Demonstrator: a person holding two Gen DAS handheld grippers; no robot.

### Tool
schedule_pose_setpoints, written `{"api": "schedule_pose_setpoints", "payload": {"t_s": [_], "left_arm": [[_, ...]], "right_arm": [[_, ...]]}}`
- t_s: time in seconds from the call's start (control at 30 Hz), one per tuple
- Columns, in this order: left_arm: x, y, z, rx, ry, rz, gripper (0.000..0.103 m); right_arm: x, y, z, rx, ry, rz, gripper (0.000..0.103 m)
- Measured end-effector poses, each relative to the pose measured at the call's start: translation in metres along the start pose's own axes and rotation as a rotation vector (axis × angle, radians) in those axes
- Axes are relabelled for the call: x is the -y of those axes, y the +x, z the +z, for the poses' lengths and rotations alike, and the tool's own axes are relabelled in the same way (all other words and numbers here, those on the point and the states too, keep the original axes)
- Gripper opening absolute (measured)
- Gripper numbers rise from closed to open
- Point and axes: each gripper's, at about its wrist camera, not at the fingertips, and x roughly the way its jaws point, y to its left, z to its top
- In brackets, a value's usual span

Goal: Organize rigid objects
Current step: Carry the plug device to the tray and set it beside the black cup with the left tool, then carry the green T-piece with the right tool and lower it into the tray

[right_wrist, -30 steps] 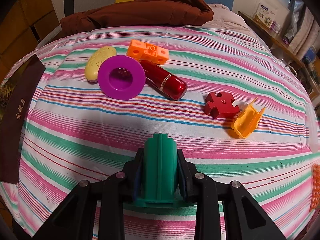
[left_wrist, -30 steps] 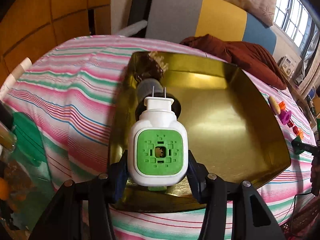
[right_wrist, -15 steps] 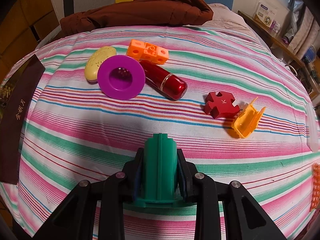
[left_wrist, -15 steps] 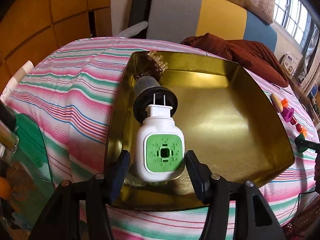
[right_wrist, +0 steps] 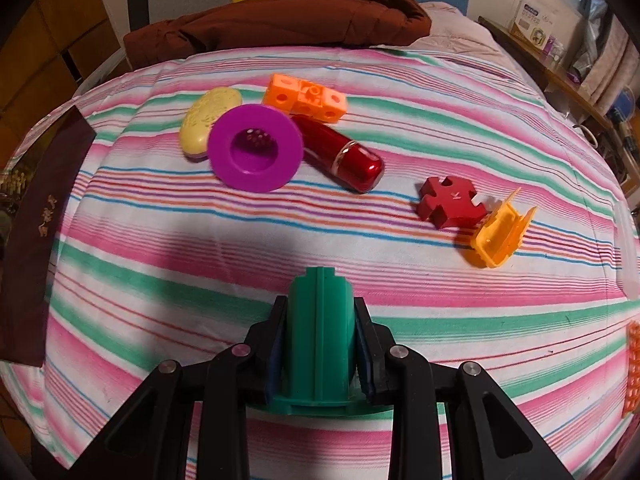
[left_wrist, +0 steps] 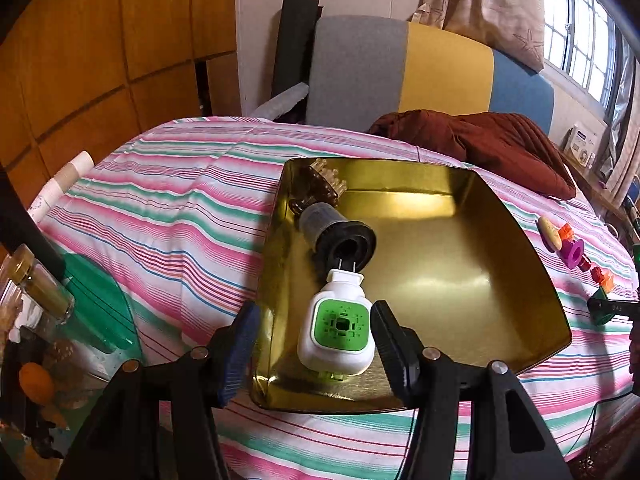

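Observation:
In the left wrist view a white and green plug-in device (left_wrist: 338, 326) lies in the gold tray (left_wrist: 500, 224), its prongs toward a black funnel-shaped piece (left_wrist: 340, 236). A brown comb-like piece (left_wrist: 322, 184) lies behind that. My left gripper (left_wrist: 314, 336) is open, its jaws on either side of the device and apart from it. In the right wrist view my right gripper (right_wrist: 320, 344) is shut on a green plastic cylinder (right_wrist: 320, 332) just above the striped cloth.
On the cloth ahead of the right gripper lie a purple ring (right_wrist: 254, 148), a yellow oval (right_wrist: 208, 120), an orange block (right_wrist: 306, 96), a red capsule (right_wrist: 344, 154), a red puzzle piece (right_wrist: 450, 200) and an orange clip (right_wrist: 500, 236). A brown jacket (right_wrist: 288, 20) lies behind.
My left gripper has opened, let go of the plug-in device into the tray and drawn back. The right gripper has stayed still with the green cylinder.

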Motion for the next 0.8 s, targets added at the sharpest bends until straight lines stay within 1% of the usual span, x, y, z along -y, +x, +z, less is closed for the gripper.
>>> {"api": "schedule_pose_setpoints", "payload": {"t_s": [0.13, 0.27, 0.33, 0.53, 0.7, 0.8], "left_arm": [[-0.004, 0.000, -0.001, -0.001, -0.016, -0.008, 0.058], [-0.006, -0.001, -0.006, -0.002, -0.015, -0.007, 0.058], [-0.008, -0.001, -0.008, -0.006, -0.017, -0.011, 0.058], [-0.013, -0.002, -0.009, 0.000, -0.022, -0.005, 0.058], [-0.018, 0.000, -0.010, -0.005, -0.044, -0.014, 0.058], [-0.021, 0.000, -0.011, -0.009, -0.055, -0.013, 0.058]], "right_arm": [[-0.013, -0.004, -0.001, -0.020, -0.016, -0.004, 0.030], [-0.031, -0.009, -0.005, -0.024, -0.015, 0.029, 0.030], [-0.035, -0.011, -0.006, -0.019, 0.013, 0.052, 0.030], [-0.053, -0.043, 0.000, 0.086, 0.063, 0.123, 0.030], [-0.085, -0.075, 0.009, 0.163, 0.024, 0.200, 0.030], [-0.118, -0.099, 0.017, 0.208, -0.027, 0.287, 0.030]]}}
